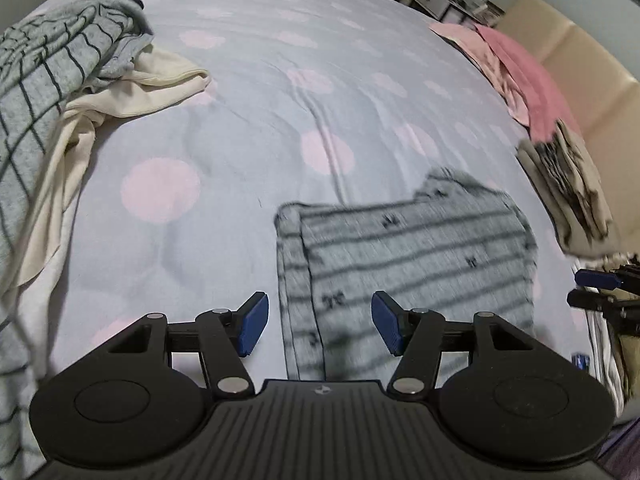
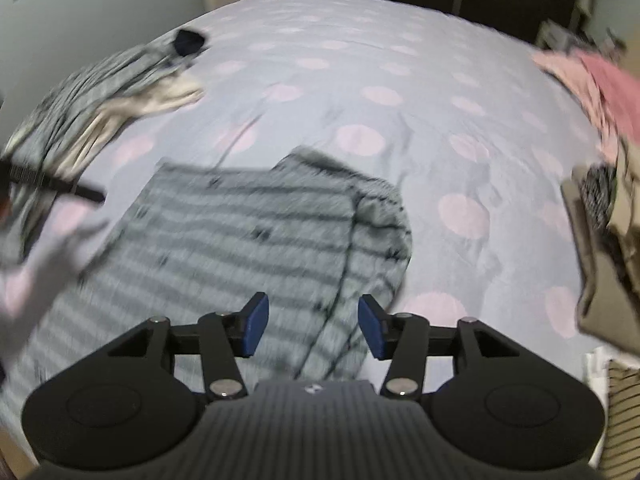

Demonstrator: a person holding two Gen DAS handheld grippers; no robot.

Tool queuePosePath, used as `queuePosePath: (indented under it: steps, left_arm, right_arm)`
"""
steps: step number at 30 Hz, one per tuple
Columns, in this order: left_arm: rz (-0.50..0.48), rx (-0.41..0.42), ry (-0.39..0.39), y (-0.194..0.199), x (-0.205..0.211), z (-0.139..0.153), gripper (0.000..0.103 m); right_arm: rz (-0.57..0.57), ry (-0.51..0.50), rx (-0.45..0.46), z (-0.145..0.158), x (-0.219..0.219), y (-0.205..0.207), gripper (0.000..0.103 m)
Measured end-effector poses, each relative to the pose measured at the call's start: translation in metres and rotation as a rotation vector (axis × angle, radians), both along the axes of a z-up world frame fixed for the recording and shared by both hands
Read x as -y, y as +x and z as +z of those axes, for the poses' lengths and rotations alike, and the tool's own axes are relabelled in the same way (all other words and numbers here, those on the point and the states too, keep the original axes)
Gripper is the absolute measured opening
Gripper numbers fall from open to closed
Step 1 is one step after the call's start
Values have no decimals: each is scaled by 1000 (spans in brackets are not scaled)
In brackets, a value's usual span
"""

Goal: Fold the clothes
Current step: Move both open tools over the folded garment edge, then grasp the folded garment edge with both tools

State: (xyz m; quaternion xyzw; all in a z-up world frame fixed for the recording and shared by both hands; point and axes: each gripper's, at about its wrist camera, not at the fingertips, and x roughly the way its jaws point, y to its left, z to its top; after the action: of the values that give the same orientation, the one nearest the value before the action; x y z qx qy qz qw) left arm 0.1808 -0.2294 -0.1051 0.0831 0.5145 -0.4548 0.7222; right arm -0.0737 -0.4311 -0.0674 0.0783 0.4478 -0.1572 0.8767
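A grey striped garment [image 1: 412, 264] with small dark bows lies partly folded on the polka-dot bedsheet [image 1: 256, 120]. My left gripper [image 1: 319, 326] hovers open over its left edge, nothing between the blue pads. In the right wrist view the same striped garment [image 2: 248, 236] spreads across the middle, with a folded-over part at its right side. My right gripper [image 2: 313, 328] stands open just above its near edge. The right gripper's fingers [image 1: 596, 278] show at the far right of the left wrist view.
A heap of grey checked and cream clothes [image 1: 60, 92] fills the bed's left side. Pink garments [image 1: 516, 68] and a beige folded stack [image 1: 568, 188] lie along the right edge. A dark object [image 2: 188, 42] sits at the far left of the bed.
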Motion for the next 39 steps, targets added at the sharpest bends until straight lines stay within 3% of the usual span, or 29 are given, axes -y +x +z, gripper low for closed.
queuePosePath:
  steps: [12,15,16,18,20,22,23,24,25,27,32,39]
  left_arm:
    - [44,-102,-47,21,28,-39,56]
    - [48,-100,-42,22,35,-42,42]
    - [44,-99,-38,21,37,-43,32]
    - [36,-98,-29,20,40,-44,27]
    - [34,-93,-24,19,41,-45,13]
    - [44,-83,-24,19,41,-44,8]
    - [46,-72,-30,18,41,-41,5]
    - [46,-59,-39,16,40,-37,5]
    - [46,-46,-47,14,39,-33,4]
    - [34,-22,-72,8,36,-22,3]
    - [62,-27,-85,-1,19,-7,3]
    - [64,42,-90,-13,1,5,2]
  right_arm:
    - [-152,157,60,-35,72,68,53]
    - [-193,190,53,-45,80,82,50]
    - [-199,202,51,-47,80,86,48]
    - [-191,210,56,-50,79,92,47]
    - [-177,199,52,-51,76,96,48]
    - [-177,197,41,-55,77,98,49]
    - [-186,207,36,-57,79,98,45]
    - [-201,228,35,-60,82,97,28]
    - [-213,251,41,-59,83,95,20]
    - [-217,275,60,-54,79,91,17]
    - [-62,164,136,-26,37,67,15]
    - [118,-80,175,-23,-25,34,14]
